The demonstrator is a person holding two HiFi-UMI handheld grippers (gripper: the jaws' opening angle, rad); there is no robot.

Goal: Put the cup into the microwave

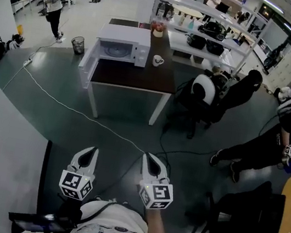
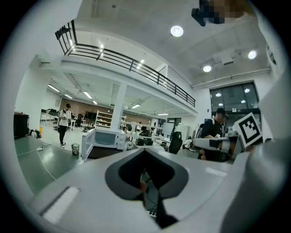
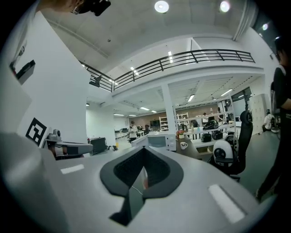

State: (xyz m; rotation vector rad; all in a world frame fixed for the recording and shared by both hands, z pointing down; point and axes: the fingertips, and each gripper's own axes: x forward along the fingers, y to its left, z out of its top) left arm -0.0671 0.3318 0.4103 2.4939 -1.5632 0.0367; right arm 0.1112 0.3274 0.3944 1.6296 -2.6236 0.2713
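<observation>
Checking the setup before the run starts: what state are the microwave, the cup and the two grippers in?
White microwave oven: door swung open.
White handled cup: upright on the dark table, outside the microwave.
Left gripper: jaws together, holding nothing.
Right gripper: jaws together, holding nothing.

The person is wearing a pale top [image 1: 109, 228] carrying a dark print, showing at six o'clock in the head view. At seven and five o'clock, the left gripper [image 1: 92, 151] and right gripper [image 1: 149, 158] are showing white shells tapering to dark-lined tips. The left marker cube [image 1: 76, 184] and right marker cube [image 1: 156, 195] are displaying black-and-white squares.
</observation>
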